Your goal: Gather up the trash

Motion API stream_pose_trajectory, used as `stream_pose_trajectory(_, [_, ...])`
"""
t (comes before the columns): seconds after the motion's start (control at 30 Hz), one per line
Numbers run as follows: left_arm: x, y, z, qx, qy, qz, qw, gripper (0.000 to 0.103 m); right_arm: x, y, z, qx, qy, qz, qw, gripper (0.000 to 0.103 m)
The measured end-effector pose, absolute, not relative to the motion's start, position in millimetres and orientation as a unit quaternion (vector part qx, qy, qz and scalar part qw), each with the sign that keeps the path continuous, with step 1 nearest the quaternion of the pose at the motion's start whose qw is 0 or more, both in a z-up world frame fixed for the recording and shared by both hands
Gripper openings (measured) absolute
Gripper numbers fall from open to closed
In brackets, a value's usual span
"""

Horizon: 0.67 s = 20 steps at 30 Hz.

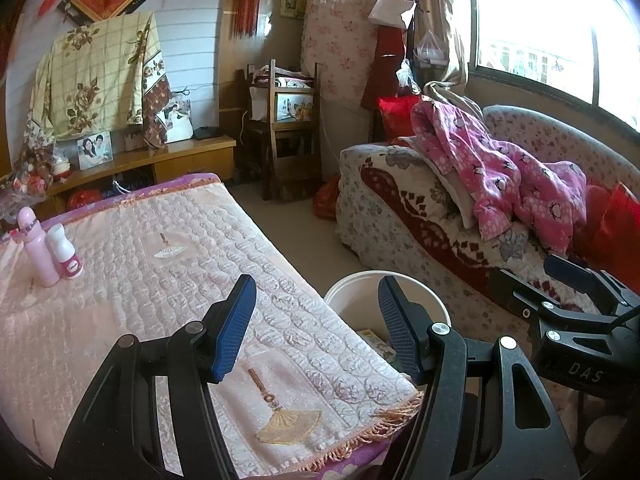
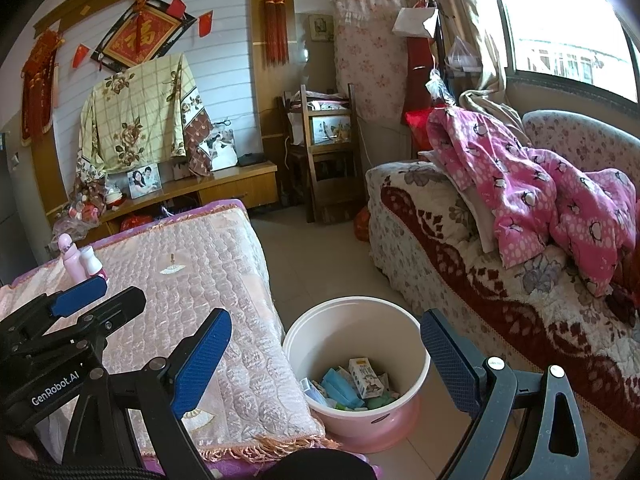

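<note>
1. Holding both claws at rest above the near end of the bench, I see the left claw (image 1: 318,326) spread partway with nothing between its blue ribbed pads, and the right claw (image 2: 326,364) spread wide, likewise empty.

2. The white round plastic bin with a pink base (image 2: 416,344) stands on the tiled floor between the bench and the sofa covered in a floral red-and-white quilt (image 2: 460,264). It already holds the trash: a small drink carton (image 2: 365,376), pale blue packets (image 2: 340,390) and some green scraps at the bottom.

3. The bench wears a pink quilted cloth with a fringed edge (image 1: 168,256), and I find no loose litter on the stretch I can see. At its far left corner stand a tall pink bottle (image 1: 36,252) and, touching it, a shorter white-and-pink bottle (image 1: 66,256).

4. My judgement: the collecting step looks finished or close to it, and I am in a pause between pickups. Whether the two bottles count as trash I cannot tell.

5. If they do, the next move calls for reaching the left claw across the bench to the far corner, lining the pads either side of one upright bottle without knocking its neighbour, then carrying it over the bin's rim.

6. The pink spotted garment (image 2: 532,200) heaped on the sofa seems laundry, not trash, so I would leave it.
</note>
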<state>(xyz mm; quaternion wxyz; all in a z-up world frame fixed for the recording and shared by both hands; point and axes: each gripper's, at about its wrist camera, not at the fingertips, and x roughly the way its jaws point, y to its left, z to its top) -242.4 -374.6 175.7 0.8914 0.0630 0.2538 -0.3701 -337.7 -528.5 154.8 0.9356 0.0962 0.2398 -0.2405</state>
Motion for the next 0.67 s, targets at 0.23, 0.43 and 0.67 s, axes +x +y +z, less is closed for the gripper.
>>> stream_pose_trajectory(0.23, [-242,-376,174,0.065,0.254,-0.373,0.89,0.062,-338,-529,153,0.096,0.241,-0.241,0.935,0.094])
stream_pose_trajectory(0.43, [-240,-377,171,0.063,0.258,-0.379,0.886,0.062,-338,-530,151,0.096,0.243,-0.241,0.935,0.094])
stream_pose_trajectory(0.67, [-231,-368,167,0.055,0.261,-0.377,0.887,0.062,-334,-531,143,0.092,0.252,-0.239,0.933,0.095])
